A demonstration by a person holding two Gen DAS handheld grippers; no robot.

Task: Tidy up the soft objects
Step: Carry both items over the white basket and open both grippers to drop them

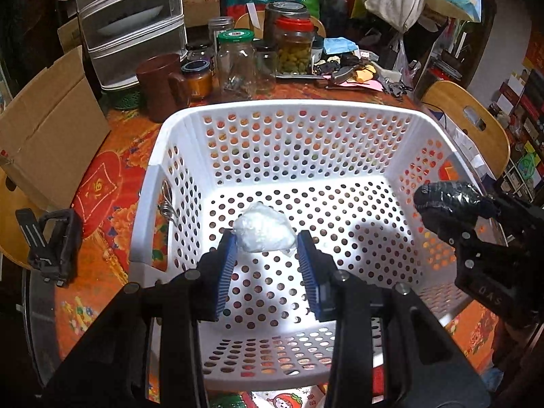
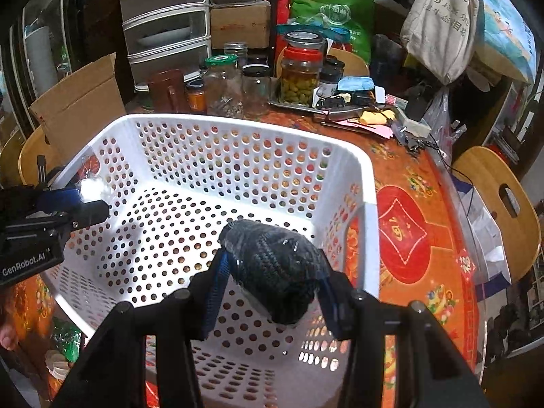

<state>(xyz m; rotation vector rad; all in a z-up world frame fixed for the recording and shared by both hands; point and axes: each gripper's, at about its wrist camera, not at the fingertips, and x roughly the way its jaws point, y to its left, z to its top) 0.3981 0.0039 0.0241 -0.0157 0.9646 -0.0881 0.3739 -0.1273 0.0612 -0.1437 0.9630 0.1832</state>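
Note:
A white perforated basket (image 1: 176,125) stands on the orange patterned table; it also shows in the right wrist view (image 2: 370,224). My left gripper (image 1: 267,241) is shut on a soft white bundle wrapped in clear plastic (image 1: 263,233) and holds it above the basket's inside. It shows at the left of the right wrist view (image 2: 85,200) with the white bundle (image 2: 93,188). My right gripper (image 2: 272,265) is shut on a dark knitted bundle in clear plastic (image 2: 275,272), over the basket's right side. That bundle shows in the left wrist view (image 1: 448,200).
Glass jars (image 1: 238,61), a brown mug (image 1: 161,85) and a drawer unit (image 1: 129,23) stand behind the basket. A cardboard box (image 1: 47,136) is at the left. Clutter (image 1: 353,71) lies at the back right, beside a wooden chair (image 1: 472,119). A black clamp (image 1: 51,244) sits at the table's left edge.

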